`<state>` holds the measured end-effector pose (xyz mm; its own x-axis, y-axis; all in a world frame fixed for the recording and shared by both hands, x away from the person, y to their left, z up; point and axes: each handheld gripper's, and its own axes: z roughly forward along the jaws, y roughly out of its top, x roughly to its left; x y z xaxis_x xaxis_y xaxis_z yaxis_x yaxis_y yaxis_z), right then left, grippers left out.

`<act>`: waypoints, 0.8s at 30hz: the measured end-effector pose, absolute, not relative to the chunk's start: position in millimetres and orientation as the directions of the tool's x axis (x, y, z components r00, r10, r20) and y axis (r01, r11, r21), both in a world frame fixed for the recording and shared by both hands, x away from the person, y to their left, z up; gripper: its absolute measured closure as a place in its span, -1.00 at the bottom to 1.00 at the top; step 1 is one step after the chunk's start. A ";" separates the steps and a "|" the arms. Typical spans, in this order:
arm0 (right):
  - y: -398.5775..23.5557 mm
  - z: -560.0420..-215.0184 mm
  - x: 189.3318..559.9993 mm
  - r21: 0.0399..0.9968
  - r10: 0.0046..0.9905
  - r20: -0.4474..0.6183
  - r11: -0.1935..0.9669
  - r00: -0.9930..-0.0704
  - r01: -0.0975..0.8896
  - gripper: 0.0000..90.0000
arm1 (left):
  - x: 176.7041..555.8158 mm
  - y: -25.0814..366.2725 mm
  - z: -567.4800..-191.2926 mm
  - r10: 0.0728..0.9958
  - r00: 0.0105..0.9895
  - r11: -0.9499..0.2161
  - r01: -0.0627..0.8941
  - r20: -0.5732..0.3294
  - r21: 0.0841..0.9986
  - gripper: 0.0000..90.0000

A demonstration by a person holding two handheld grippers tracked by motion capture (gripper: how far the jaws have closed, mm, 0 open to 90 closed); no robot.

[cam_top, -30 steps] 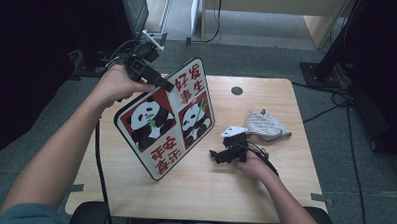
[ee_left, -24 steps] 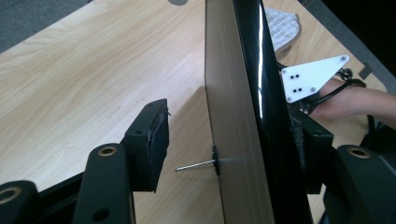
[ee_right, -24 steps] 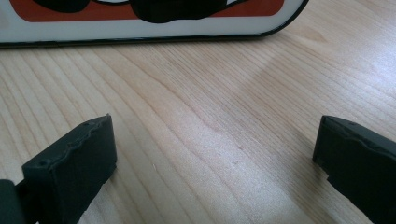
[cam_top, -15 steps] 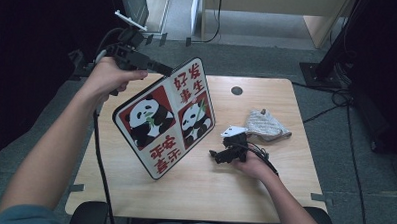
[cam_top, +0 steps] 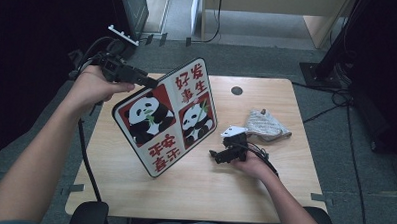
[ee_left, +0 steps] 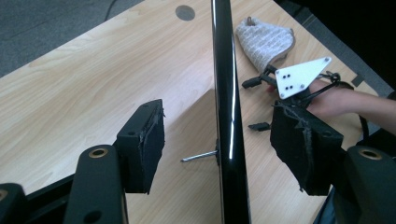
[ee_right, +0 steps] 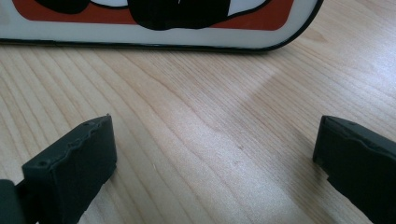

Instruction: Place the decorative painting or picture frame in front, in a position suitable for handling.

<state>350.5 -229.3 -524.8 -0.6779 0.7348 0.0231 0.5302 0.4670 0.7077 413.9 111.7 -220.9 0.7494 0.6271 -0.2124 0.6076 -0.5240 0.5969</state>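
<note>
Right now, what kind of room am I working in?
Probably an office or lab workspace: a small wooden desk with a cable hole, grey carpet, and loose cables on the floor.

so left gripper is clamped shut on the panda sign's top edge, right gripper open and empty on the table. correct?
Not clamped. In the left gripper view the left gripper straddles the panda sign with both pads clear of its edge; its jaws have just been opening. The right gripper is open and empty.

A panda sign (cam_top: 167, 117), red and white with Chinese lettering, stands tilted on its edge, its upper rim between the open left gripper's (cam_top: 148, 82) jaws, untouched.
</note>
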 end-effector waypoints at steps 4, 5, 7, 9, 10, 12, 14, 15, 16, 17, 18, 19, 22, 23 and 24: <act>-229.3 -524.7 350.5 0.707 0.735 0.023 0.467 -0.678 0.530 -1.00 | 406.6 118.8 -227.4 0.637 0.745 -0.518 0.605 -0.199 0.605 -0.23; -229.3 -524.7 350.5 0.708 0.735 0.023 0.467 -0.678 0.530 -1.00 | 401.2 122.6 -230.4 0.640 0.744 -0.514 0.600 -0.192 0.612 -0.24; -229.3 -524.8 350.5 0.708 0.735 0.023 0.467 -0.678 0.530 -1.00 | 397.7 125.2 -232.0 0.642 0.743 -0.513 0.599 -0.188 0.615 -0.24; -229.3 -524.8 350.5 0.708 0.735 0.023 0.467 -0.678 0.530 -1.00 | 392.7 128.9 -234.2 0.649 0.740 -0.512 0.597 -0.178 0.617 -0.25; -229.3 -524.8 350.5 0.708 0.735 0.023 0.467 -0.678 0.530 -1.00 | 387.5 133.8 -236.6 0.650 0.740 -0.508 0.595 -0.176 0.623 -0.25; -229.3 -524.8 350.5 0.707 0.735 0.023 0.467 -0.678 0.530 -1.00 | 383.3 138.9 -239.0 0.657 0.735 -0.507 0.594 -0.166 0.624 -0.26; -229.3 -524.8 350.6 0.708 0.734 0.023 0.467 -0.678 0.530 -1.00 | 379.5 144.1 -241.8 0.660 0.730 -0.494 0.598 -0.174 0.631 -0.27; -228.9 -524.8 350.6 0.708 0.734 0.022 0.468 -0.679 0.528 -1.00 | 377.8 146.5 -243.5 0.662 0.728 -0.489 0.599 -0.177 0.634 -0.27; -228.9 -524.8 350.6 0.708 0.734 0.022 0.468 -0.679 0.528 -1.00 | 377.8 146.5 -243.5 0.662 0.728 -0.489 0.599 -0.177 0.634 -0.28; -228.0 -525.1 350.7 0.709 0.732 0.022 0.468 -0.681 0.527 -1.00 | 375.6 149.3 -245.9 0.664 0.728 -0.488 0.595 -0.171 0.638 -0.28; -226.4 -524.8 350.4 0.708 0.731 0.025 0.469 -0.682 0.529 -1.00 | 372.6 152.9 -249.5 0.664 0.730 -0.485 0.587 -0.164 0.648 -0.30; -226.0 -524.8 350.4 0.708 0.731 0.023 0.469 -0.682 0.528 -1.00 | 372.6 152.9 -249.5 0.664 0.730 -0.485 0.587 -0.164 0.648 -0.30; -224.5 -523.6 351.3 0.698 0.734 0.023 0.474 -0.679 0.536 -0.99 | 366.7 159.5 -256.3 0.669 0.722 -0.457 0.588 -0.177 0.668 -0.27; -224.5 -523.6 351.3 0.698 0.734 0.023 0.474 -0.679 0.536 -0.99 | 366.7 159.5 -256.3 0.669 0.722 -0.457 0.588 -0.177 0.668 -0.26; -223.7 -521.1 352.6 0.684 0.725 0.024 0.490 -0.688 0.540 -0.92 | 364.8 160.7 -257.8 0.671 0.720 -0.451 0.585 -0.176 0.674 -0.26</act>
<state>352.6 -223.7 -521.1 -0.6882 0.7252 0.0236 0.5400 0.4902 0.6842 364.8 160.7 -257.8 0.7200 0.6712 -0.1762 0.5853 -0.4509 0.6739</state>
